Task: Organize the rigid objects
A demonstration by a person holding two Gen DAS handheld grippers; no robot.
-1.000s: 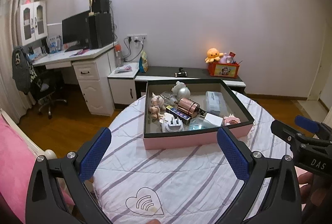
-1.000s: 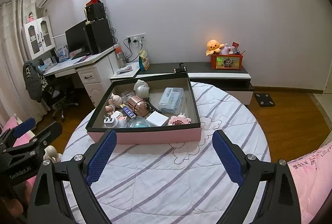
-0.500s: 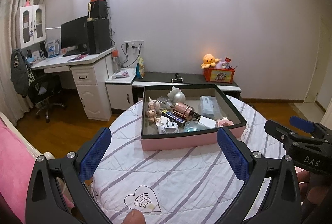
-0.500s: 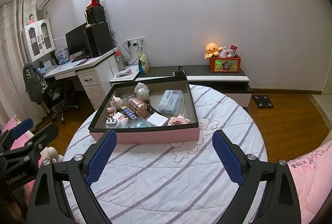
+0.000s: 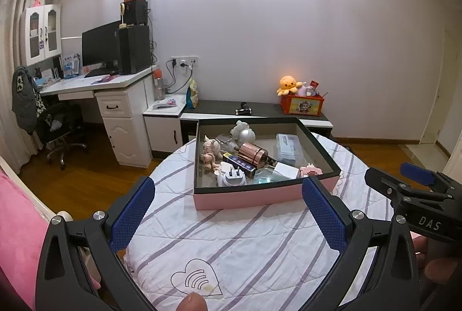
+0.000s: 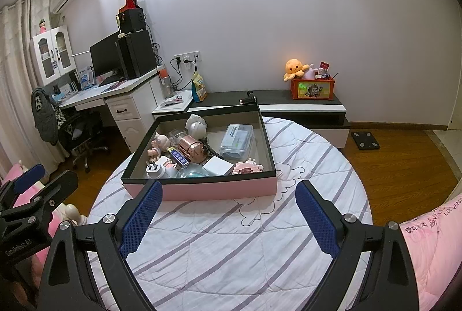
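A pink box with a black rim (image 5: 260,197) (image 6: 219,191) sits on the far half of a round table with a striped white cloth (image 5: 245,239) (image 6: 231,239). Inside lie several small items: a copper cylinder (image 5: 252,151) (image 6: 192,148), a clear plastic case (image 5: 288,146) (image 6: 237,138), a white plug adapter (image 5: 234,176) (image 6: 154,168), small figurines (image 5: 209,151) (image 6: 157,145), a pink block toy (image 5: 310,170) (image 6: 248,166). My left gripper (image 5: 228,213) is open and empty, short of the box. My right gripper (image 6: 228,218) is open and empty, also short of the box.
A white desk with monitor and speakers (image 5: 115,51) (image 6: 127,57) and an office chair (image 5: 60,123) stand at left. A low black cabinet (image 6: 303,106) carries an orange toy box (image 5: 301,104). Pink bedding (image 6: 433,239) lies at the right, wooden floor around.
Both grippers have drawn back and up a little, so the box looks smaller and farther. Both stay open and empty.
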